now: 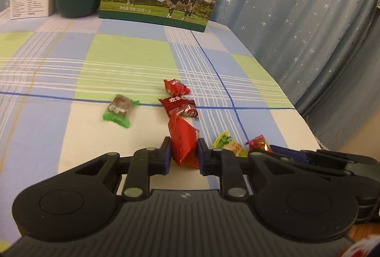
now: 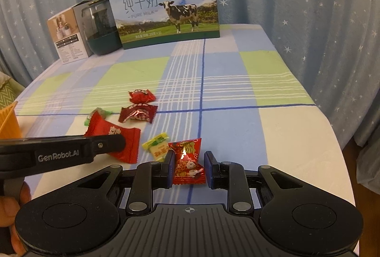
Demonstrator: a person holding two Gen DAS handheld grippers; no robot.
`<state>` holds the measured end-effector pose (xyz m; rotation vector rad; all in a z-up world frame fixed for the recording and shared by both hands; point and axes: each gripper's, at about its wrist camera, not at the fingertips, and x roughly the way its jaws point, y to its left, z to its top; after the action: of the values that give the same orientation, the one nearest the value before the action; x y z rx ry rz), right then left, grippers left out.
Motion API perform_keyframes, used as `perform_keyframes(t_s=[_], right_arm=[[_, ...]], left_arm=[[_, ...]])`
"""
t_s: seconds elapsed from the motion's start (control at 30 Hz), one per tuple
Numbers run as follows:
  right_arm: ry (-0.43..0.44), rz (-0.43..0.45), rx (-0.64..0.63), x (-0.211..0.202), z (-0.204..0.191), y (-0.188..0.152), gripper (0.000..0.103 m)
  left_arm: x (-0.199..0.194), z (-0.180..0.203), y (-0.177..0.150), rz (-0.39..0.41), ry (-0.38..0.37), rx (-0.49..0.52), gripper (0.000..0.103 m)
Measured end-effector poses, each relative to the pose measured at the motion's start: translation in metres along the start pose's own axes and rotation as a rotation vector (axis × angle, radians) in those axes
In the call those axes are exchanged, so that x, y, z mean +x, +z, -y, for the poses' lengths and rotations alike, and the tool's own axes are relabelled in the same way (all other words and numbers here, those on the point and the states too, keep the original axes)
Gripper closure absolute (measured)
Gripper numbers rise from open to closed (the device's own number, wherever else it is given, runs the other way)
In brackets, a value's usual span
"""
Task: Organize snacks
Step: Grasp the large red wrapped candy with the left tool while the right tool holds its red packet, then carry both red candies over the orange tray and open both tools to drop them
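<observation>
Six wrapped snacks are on the table: four red [image 2: 111, 138] [image 2: 187, 163] [image 2: 139, 113] [image 2: 141, 95], one green [image 1: 119, 110], one yellow [image 2: 157, 146]. At the back stand one milk carton [image 2: 166, 5], one smaller box [image 2: 68, 38] and one dark jar [image 2: 102, 30].

Both wrist views sit low and close over the checked tablecloth [image 1: 133, 59], facing the milk carton [image 2: 166, 5]; shared: centre-frame sweets.
</observation>
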<state>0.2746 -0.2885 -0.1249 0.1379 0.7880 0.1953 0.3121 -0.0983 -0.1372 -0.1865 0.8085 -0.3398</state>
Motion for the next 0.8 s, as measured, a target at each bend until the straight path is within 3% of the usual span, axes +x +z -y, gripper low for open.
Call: perform_keyframes(t_s=[0.4,0.8], right_arm=[[0.048,0.023,0.003,-0.035,-0.033,0.012,0.077],[0.121,0.043,-0.015,-0.099,-0.087,0.021,0.077]], left_arm=[[-0.063,-0.007,-0.005,0.013,0.061,-0.015,0.086],[-0.161,-0.012,-0.001,0.074,0.107,-0.046,0.086]])
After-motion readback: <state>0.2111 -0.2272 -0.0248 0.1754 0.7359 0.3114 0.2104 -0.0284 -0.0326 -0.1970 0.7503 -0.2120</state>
